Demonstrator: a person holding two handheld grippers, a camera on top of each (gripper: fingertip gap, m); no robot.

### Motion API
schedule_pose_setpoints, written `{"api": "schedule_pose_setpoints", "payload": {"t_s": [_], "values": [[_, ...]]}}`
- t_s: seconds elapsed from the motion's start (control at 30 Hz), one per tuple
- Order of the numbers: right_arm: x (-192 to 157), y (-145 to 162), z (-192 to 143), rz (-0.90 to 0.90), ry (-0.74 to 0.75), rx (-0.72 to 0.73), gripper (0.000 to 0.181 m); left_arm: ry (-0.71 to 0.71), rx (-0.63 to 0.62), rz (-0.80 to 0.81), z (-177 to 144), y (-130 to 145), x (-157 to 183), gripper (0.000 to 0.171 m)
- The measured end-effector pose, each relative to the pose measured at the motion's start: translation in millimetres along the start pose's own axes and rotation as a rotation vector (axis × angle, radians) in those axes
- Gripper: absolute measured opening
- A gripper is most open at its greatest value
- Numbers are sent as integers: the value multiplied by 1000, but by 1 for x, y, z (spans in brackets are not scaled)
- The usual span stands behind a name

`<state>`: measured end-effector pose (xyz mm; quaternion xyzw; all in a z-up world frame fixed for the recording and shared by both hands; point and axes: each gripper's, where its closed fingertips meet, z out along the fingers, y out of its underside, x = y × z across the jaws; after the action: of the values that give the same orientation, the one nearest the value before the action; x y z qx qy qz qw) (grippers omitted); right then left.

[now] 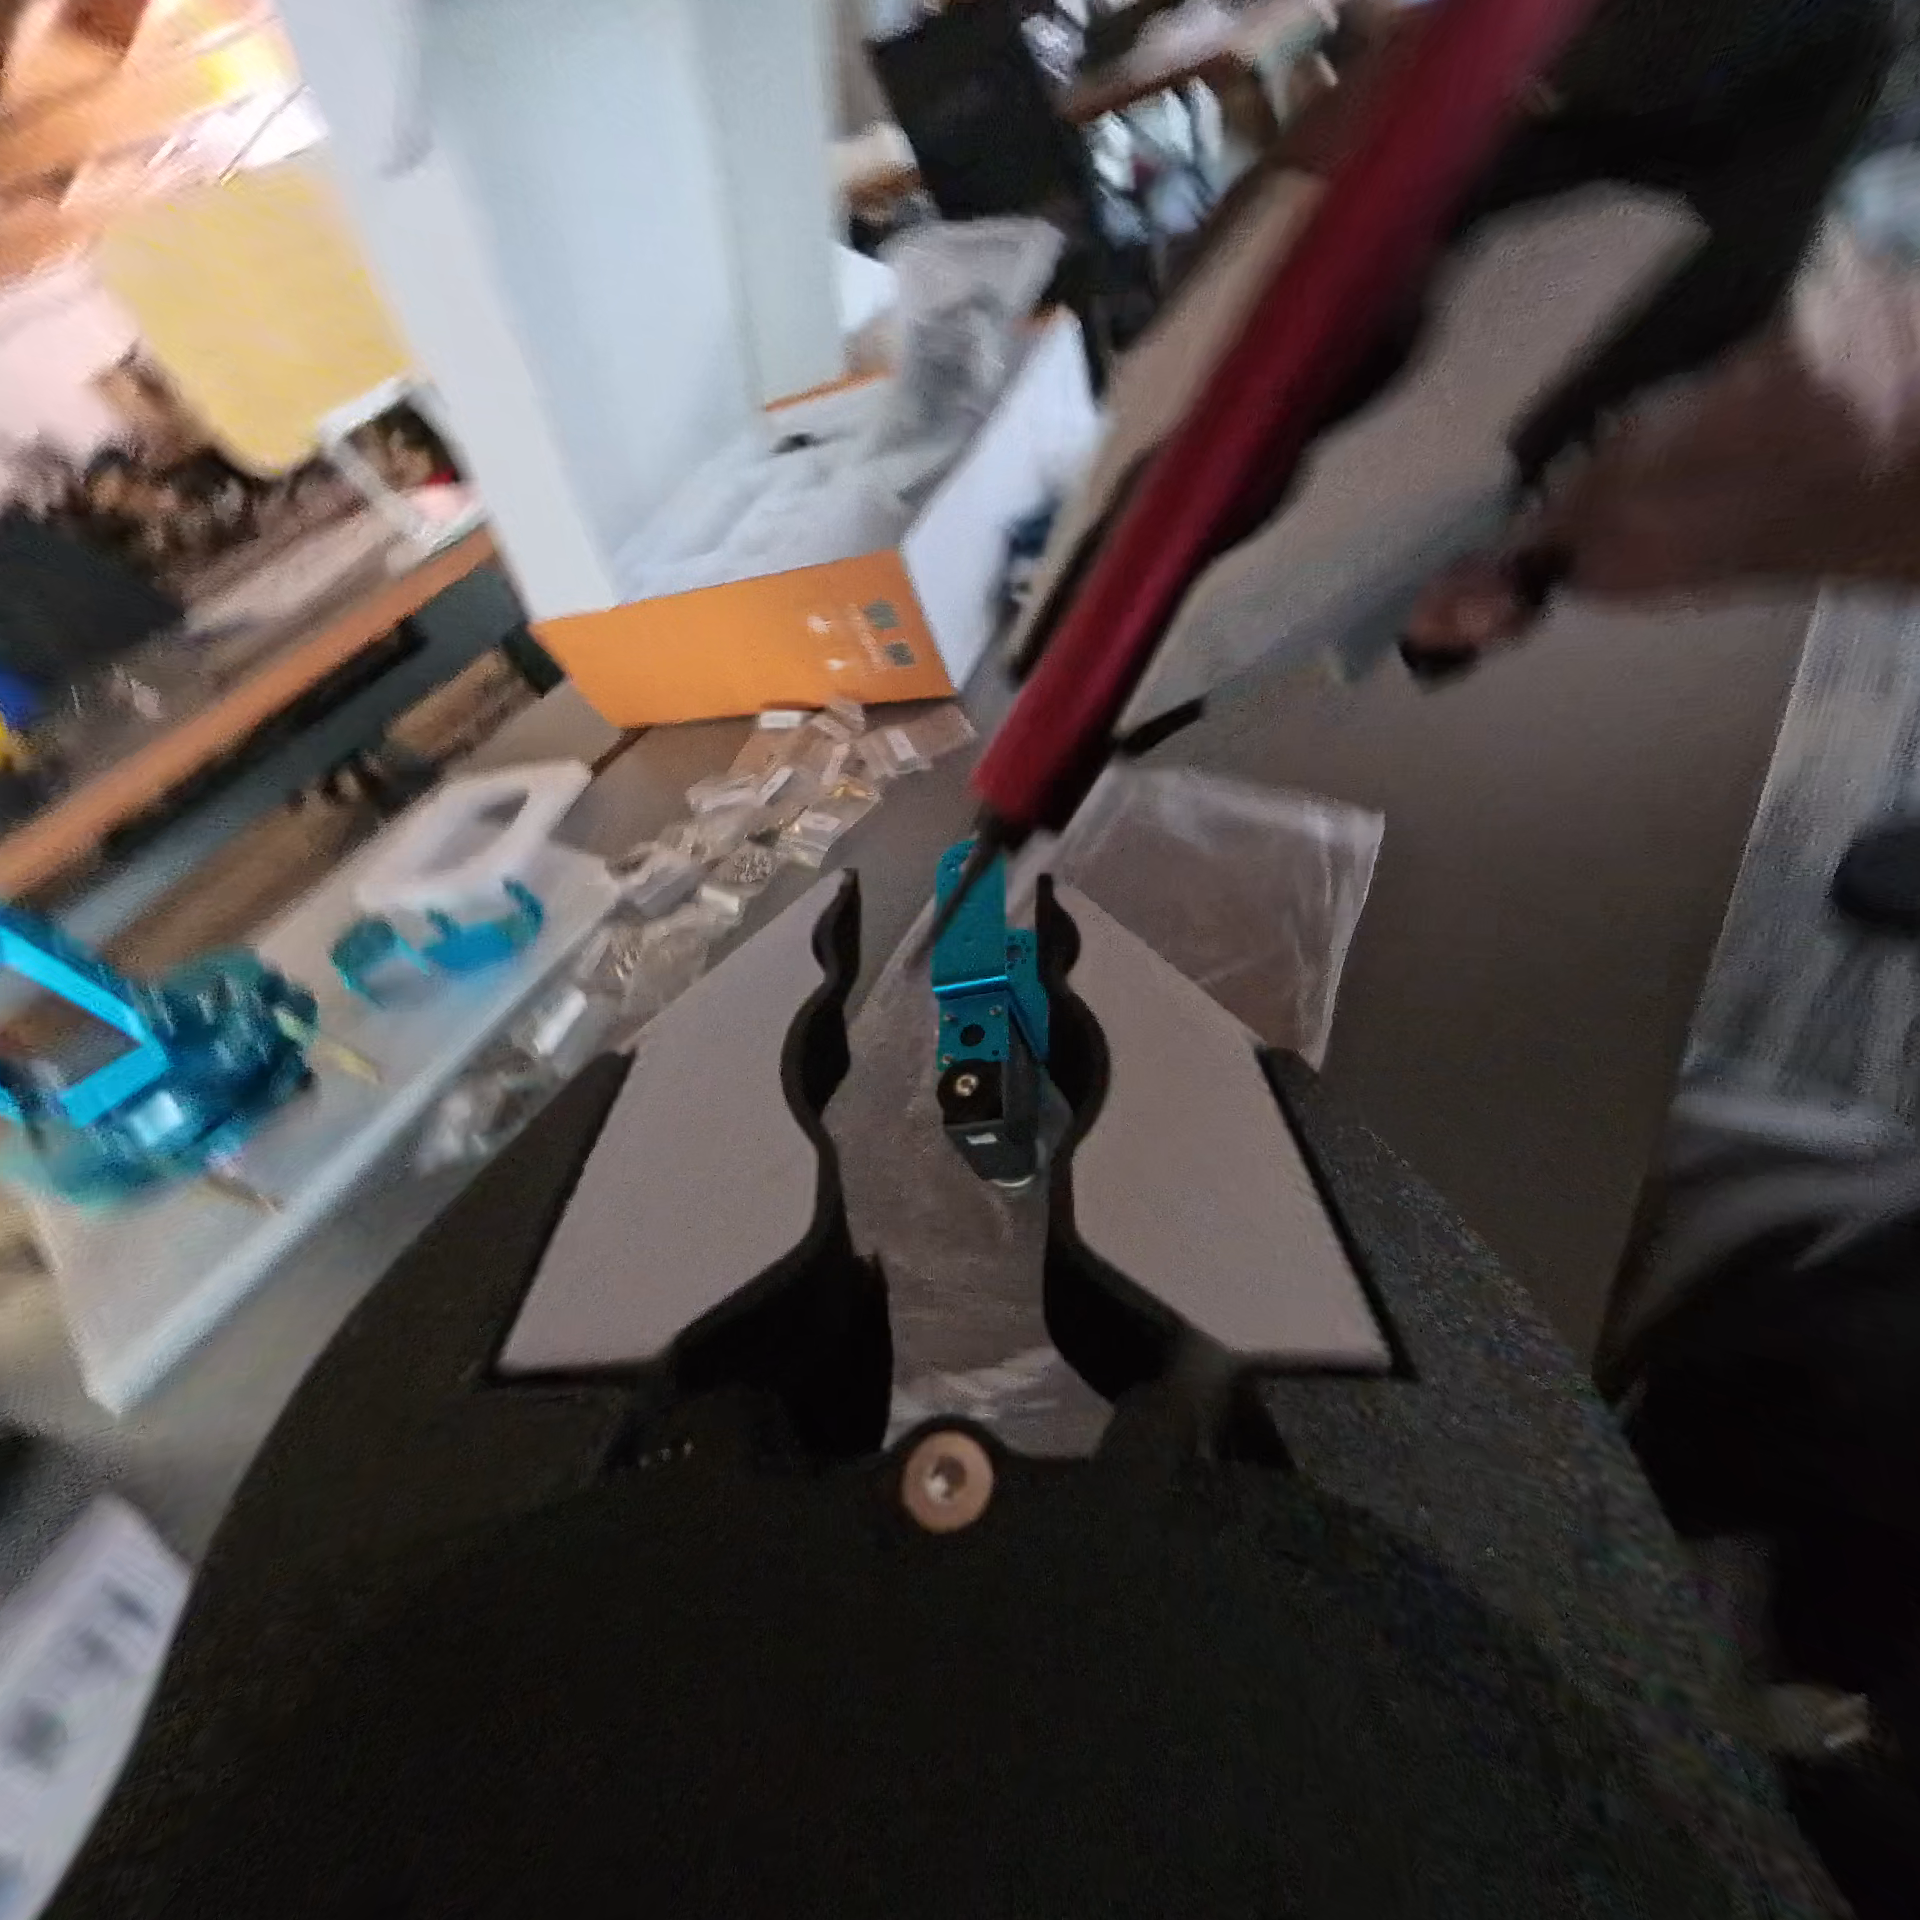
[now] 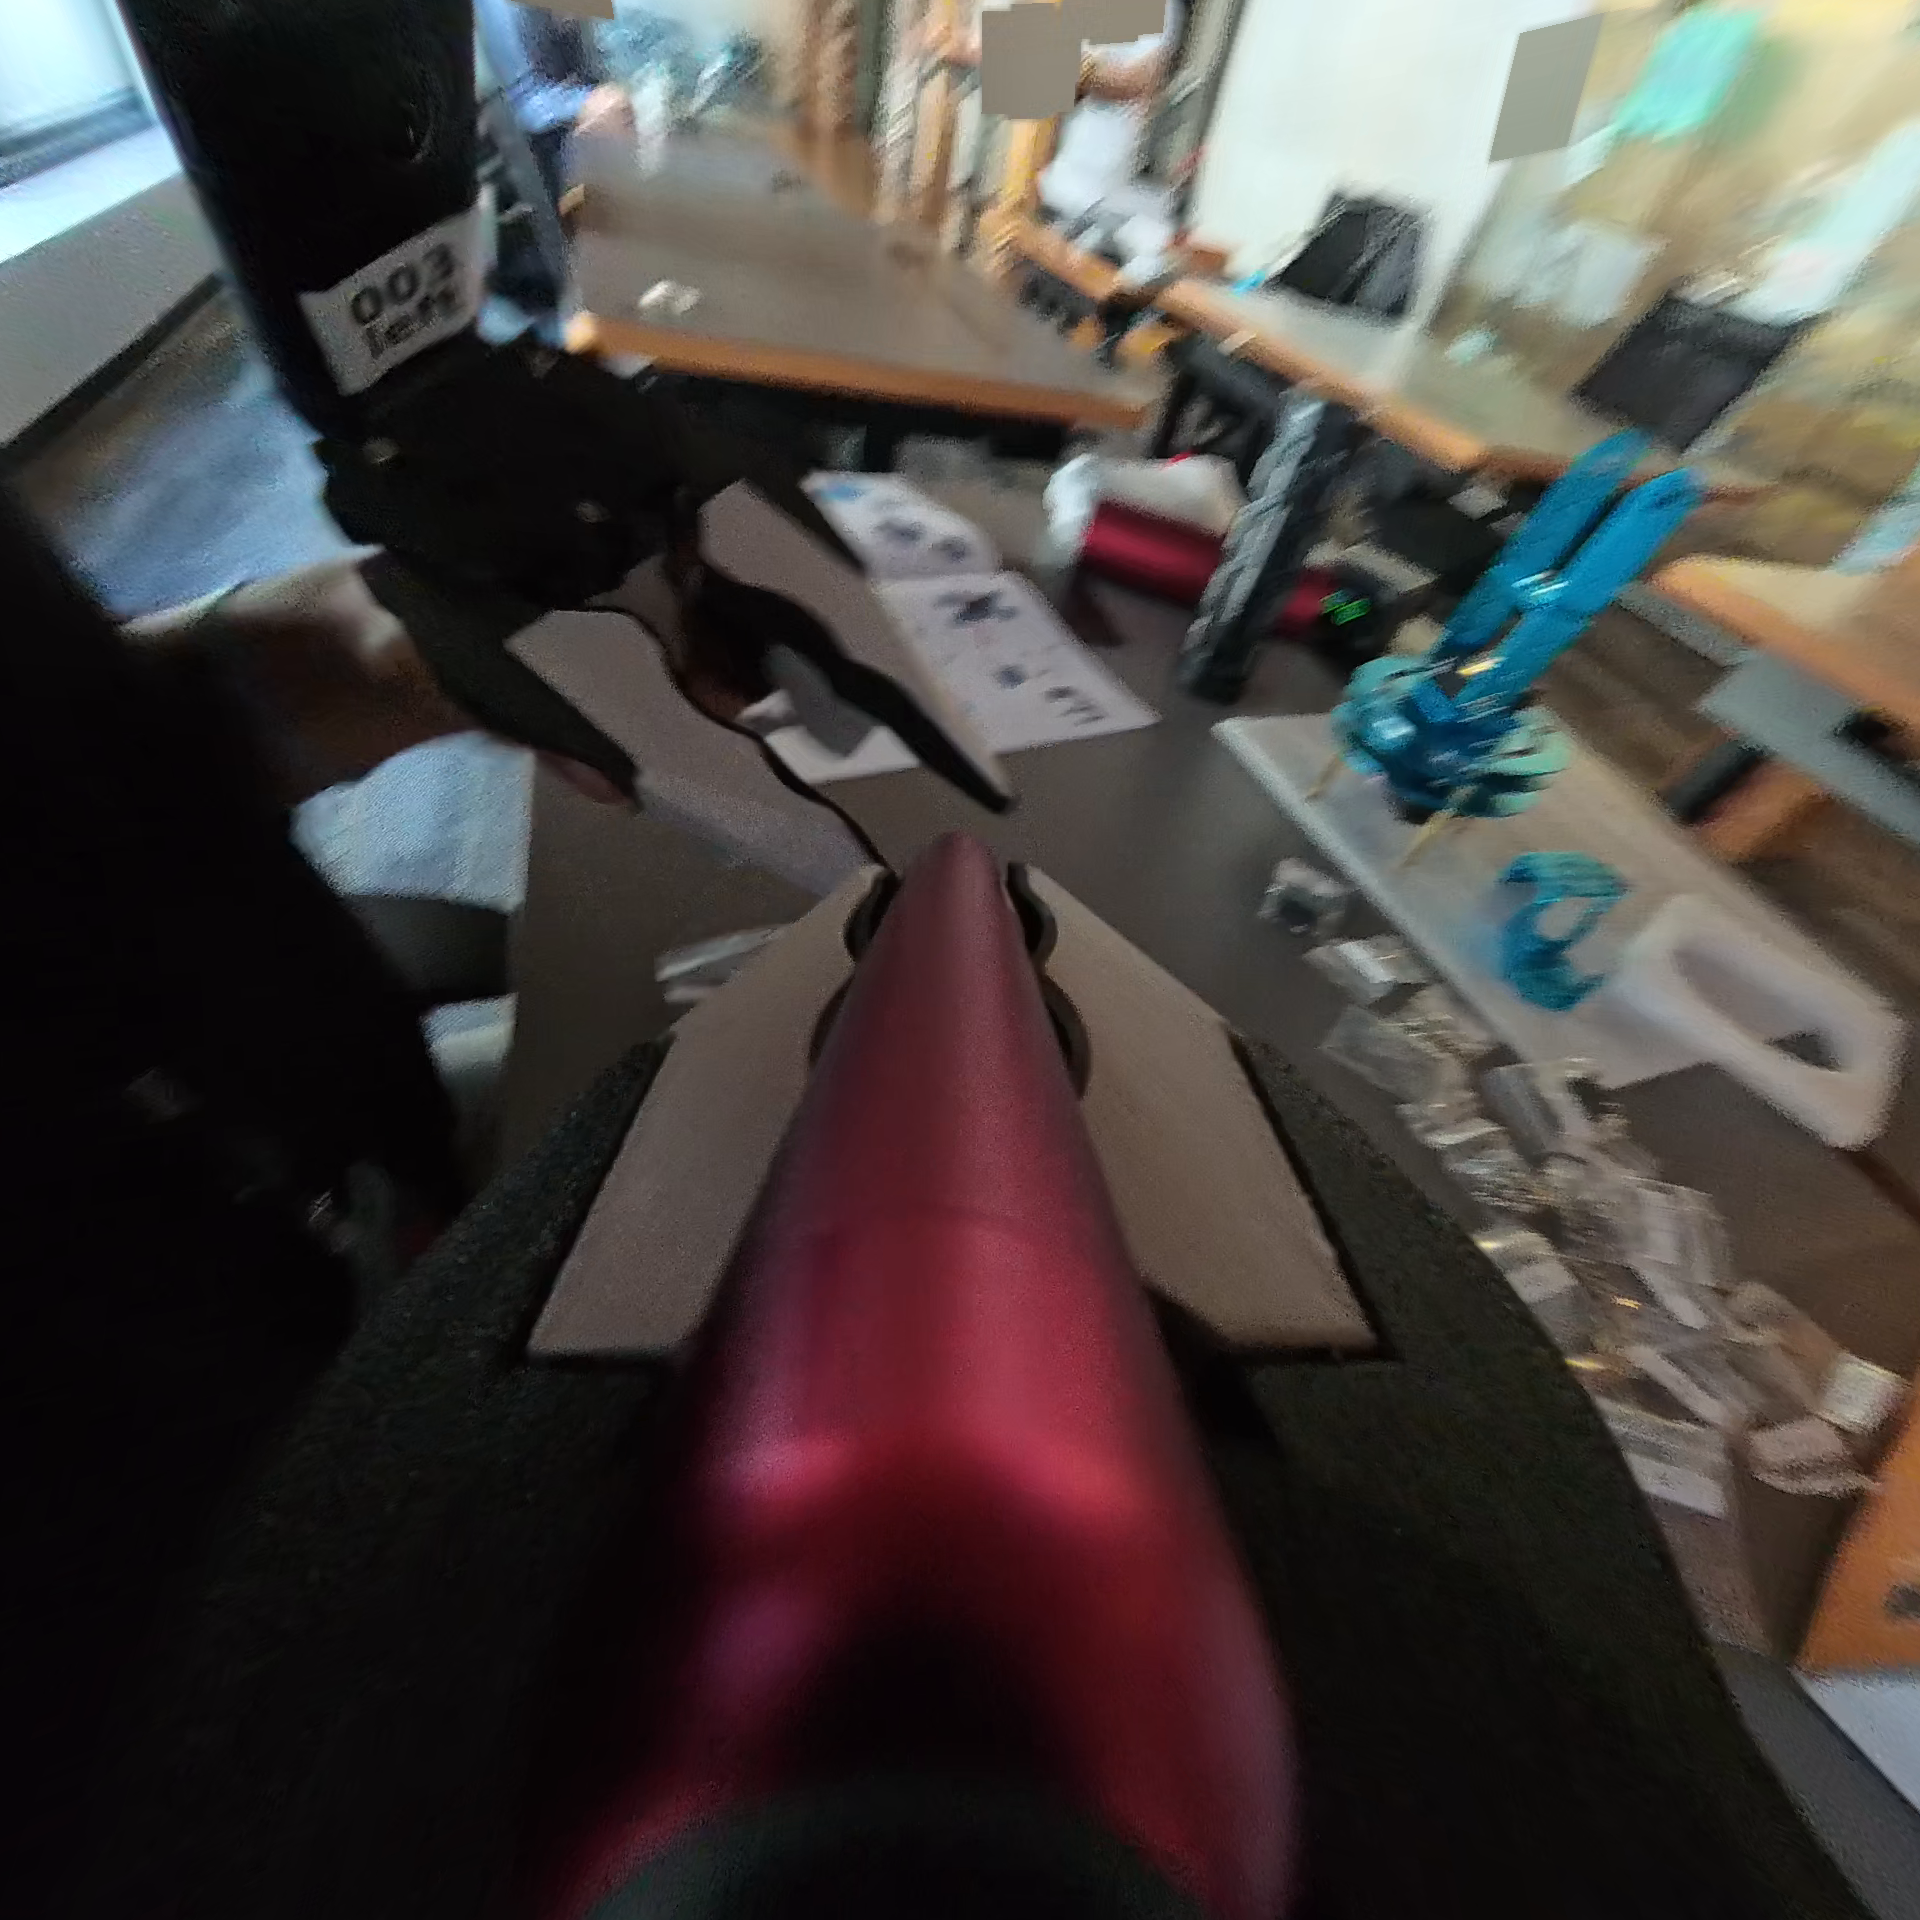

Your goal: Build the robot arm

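Between the fingers of the left hand-held gripper [image 1: 948, 904] sits a small bracket-and-motor assembly [image 1: 982, 1023], above the desk [image 1: 1507, 935]. A screwdriver [image 1: 1195, 499] slants down from the upper right, its tip touching the assembly's top. Left of the gripper lie small plastic bags [image 1: 790, 800], then a tray [image 1: 312, 1122] carrying loose brackets [image 1: 442, 940]. Behind the bags lies a flat box [image 1: 748, 634].

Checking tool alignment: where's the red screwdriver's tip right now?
In the left wrist view the red screwdriver comes down from upper right; its tip meets the blue bracket between the left gripper fingers.
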<state>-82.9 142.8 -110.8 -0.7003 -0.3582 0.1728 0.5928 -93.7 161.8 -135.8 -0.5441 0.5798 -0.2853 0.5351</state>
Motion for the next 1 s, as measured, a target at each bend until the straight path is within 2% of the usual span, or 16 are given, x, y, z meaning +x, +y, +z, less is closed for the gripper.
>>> {"api": "schedule_pose_setpoints", "payload": {"t_s": [0.03,0.07,0.17,0.23,0.27,0.3,0.33,0.37,0.57,1.0], "values": [[7,-7,-4,-6,83,58,20,-21,45,-171,-8,0,-9,33],[11,-15,-7,-22,156,123,21,2,112,-384,-15,-2,-13,36],[3,-31,-5,-20,291,300,21,338,392,-992,-28,-26,-1,45],[-13,-37,4,1,290,384,22,578,506,-1196,-35,-44,10,49],[-20,-38,8,-1,303,407,22,643,538,-1262,-36,-48,11,50],[-24,-37,12,-4,317,414,22,685,568,-1300,-39,-52,11,46],[-28,-37,15,-10,331,418,22,713,579,-1319,-41,-53,13,27],[-31,-39,15,-23,347,429,22,717,583,-1341,-42,-52,12,21],[-44,-38,12,-141,388,392,23,733,550,-1399,-50,-47,23,19],[-51,-35,-9,-170,436,344,22,797,509,-1386,-47,-58,43,20]]}}
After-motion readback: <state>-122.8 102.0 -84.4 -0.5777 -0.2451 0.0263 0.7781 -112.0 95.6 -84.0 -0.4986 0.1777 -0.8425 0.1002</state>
